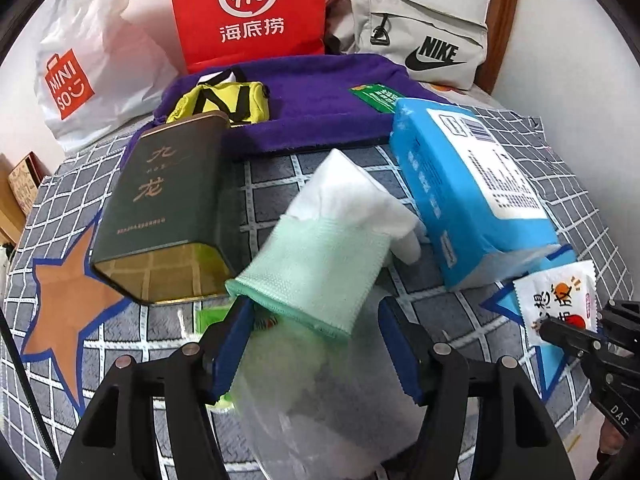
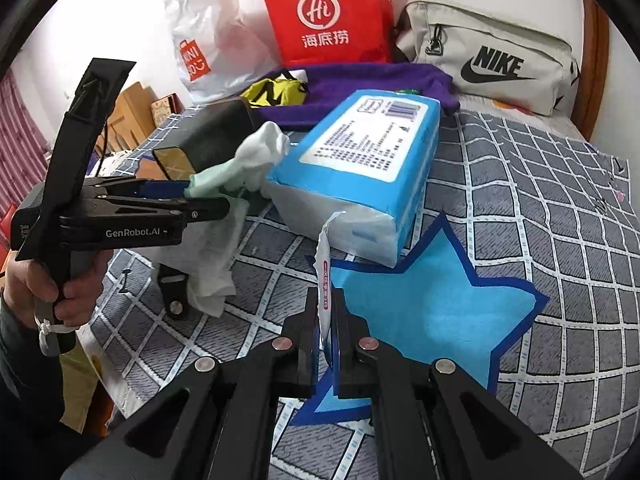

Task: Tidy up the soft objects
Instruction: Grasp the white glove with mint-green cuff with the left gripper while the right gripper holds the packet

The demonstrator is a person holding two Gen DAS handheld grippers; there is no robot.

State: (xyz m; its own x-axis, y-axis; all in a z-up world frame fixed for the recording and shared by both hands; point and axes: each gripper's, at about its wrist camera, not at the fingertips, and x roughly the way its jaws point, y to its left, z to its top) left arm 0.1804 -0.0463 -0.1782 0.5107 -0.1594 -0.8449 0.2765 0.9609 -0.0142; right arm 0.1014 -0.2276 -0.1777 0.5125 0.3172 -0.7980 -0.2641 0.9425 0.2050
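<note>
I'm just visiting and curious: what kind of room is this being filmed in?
Probably a bedroom at home: things lie on a checked quilt spread like a bed cover, with a Nike bag and shopping bags propped against a wall behind.

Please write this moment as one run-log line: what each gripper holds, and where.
left gripper: holding green-white glove and clear bag, grip unclear | right gripper: shut on sachet | above: checked bedspread | near: blue tissue pack

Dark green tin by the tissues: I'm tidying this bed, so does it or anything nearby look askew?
Yes. The dark green rectangular tin lies on its side, gold base facing the camera. The blue plastic tissue pack beside it is torn open at its near end, white tissue showing. The white glove with mint-green cuff hangs crumpled between them.
</note>
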